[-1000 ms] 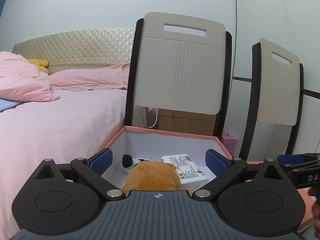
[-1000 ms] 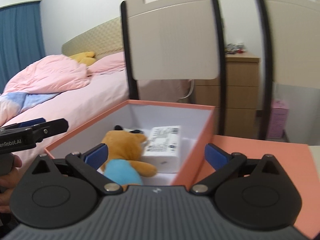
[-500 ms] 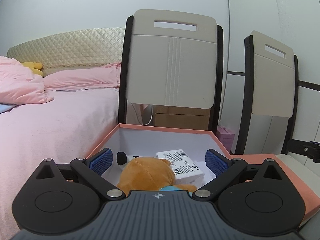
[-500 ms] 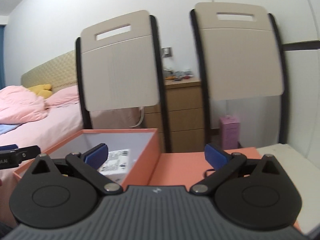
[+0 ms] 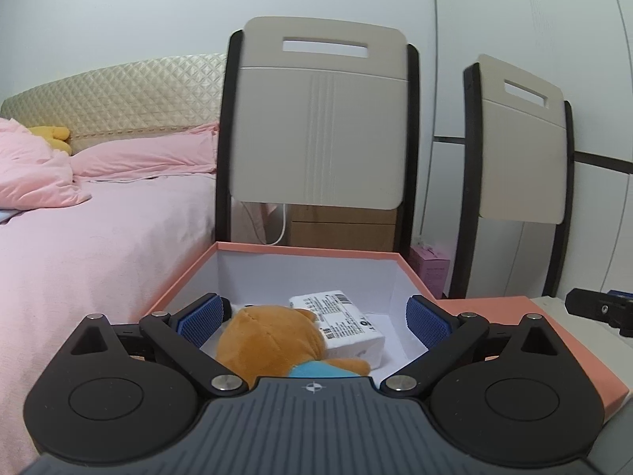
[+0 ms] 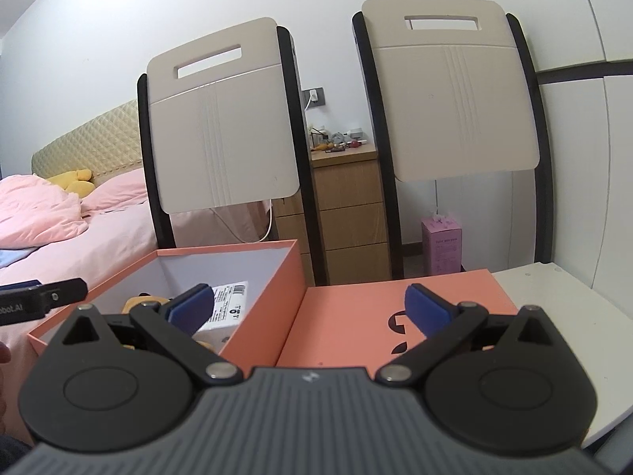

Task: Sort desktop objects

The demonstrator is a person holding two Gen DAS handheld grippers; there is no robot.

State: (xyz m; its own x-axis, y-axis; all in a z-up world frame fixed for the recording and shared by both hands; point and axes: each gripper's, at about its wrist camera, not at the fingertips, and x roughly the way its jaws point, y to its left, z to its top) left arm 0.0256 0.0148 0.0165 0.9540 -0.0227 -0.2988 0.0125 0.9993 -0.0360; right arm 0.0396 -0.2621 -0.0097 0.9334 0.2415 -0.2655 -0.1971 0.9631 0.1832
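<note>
An open salmon-pink box with a white inside holds a brown plush bear in a blue top and a white labelled packet. My left gripper hovers open over the box's near side, with the bear between and below its blue pads. The box's flat pink lid lies to the right of the box. My right gripper is open above the seam between box and lid. Its tip shows at the right edge of the left wrist view.
Two beige chair backs stand behind the white table. A pink bed lies to the left. A wooden drawer unit and a small pink carton stand behind the chairs.
My right gripper has swung right, from above the box's inside to above the lid. My left gripper has stayed over the box, shifting only slightly.
</note>
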